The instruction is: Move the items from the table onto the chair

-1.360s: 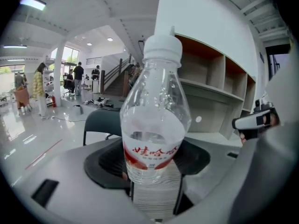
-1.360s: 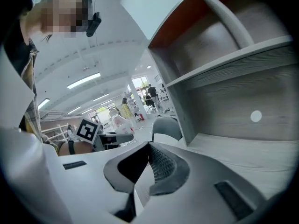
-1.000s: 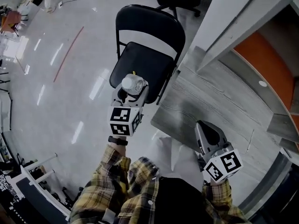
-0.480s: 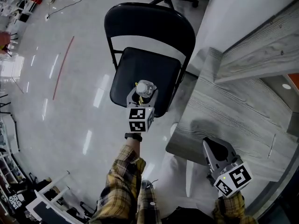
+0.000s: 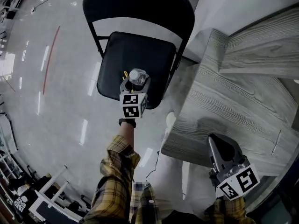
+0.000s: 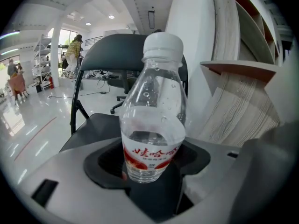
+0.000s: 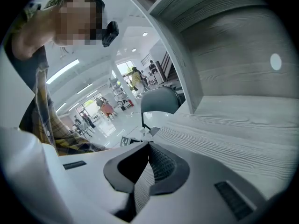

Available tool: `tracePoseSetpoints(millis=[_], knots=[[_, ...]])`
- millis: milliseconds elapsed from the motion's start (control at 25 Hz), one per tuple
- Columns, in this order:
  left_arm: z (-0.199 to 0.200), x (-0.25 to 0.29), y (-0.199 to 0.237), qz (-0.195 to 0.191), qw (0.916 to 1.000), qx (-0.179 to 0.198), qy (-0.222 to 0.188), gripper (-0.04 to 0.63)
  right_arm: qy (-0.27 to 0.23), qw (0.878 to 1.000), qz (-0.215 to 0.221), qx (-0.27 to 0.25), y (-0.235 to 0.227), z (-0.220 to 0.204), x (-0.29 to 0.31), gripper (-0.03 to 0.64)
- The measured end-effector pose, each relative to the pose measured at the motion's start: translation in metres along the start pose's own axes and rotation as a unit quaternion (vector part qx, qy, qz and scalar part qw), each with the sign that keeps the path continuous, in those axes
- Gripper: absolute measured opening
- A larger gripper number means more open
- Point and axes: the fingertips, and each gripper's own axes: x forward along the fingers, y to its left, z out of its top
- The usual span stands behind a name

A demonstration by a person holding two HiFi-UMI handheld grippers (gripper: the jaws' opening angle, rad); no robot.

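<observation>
A clear water bottle (image 6: 153, 125) with a white cap and a red label stands upright between the jaws of my left gripper (image 6: 152, 171), which is shut on its lower part. In the head view the bottle (image 5: 137, 76) and left gripper (image 5: 134, 83) hang over the front part of the black folding chair's seat (image 5: 135, 50). Whether the bottle touches the seat I cannot tell. The chair's backrest (image 6: 110, 52) rises behind the bottle. My right gripper (image 5: 216, 141) is over the near edge of the grey wood-grain table (image 5: 224, 101). Its jaws (image 7: 148, 148) are shut with nothing in them.
A grey wooden shelf unit (image 5: 261, 45) stands on the table at the right. The glossy white floor (image 5: 56, 101) spreads left of the chair, with a red line (image 5: 50, 59) and racks at the lower left (image 5: 28, 195). People (image 6: 72, 55) stand far off.
My left gripper has come down with the bottle, from in front of the chair to low over its seat. The right gripper has sunk a little by the table's edge.
</observation>
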Motion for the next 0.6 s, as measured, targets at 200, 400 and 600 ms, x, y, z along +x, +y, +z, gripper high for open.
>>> tracePoseSetpoints(millis=[200,400,600], knots=[[-0.025,0.009,-0.005,-0.002,0.9997,0.014,0.022,0.301,-0.003,1.000,-0.002,0.011,-0.001,-0.005,-0.003,0.018],[-0.024,0.010,-0.006,0.001,0.9997,0.009,0.022,0.311,-0.011,1.000,-0.003,0.018,-0.004,-0.007,-0.009,0.018],[-0.034,0.009,-0.004,0.016,0.9989,-0.009,0.043,0.343,-0.021,1.000,-0.001,0.023,-0.002,-0.007,-0.016,0.018]])
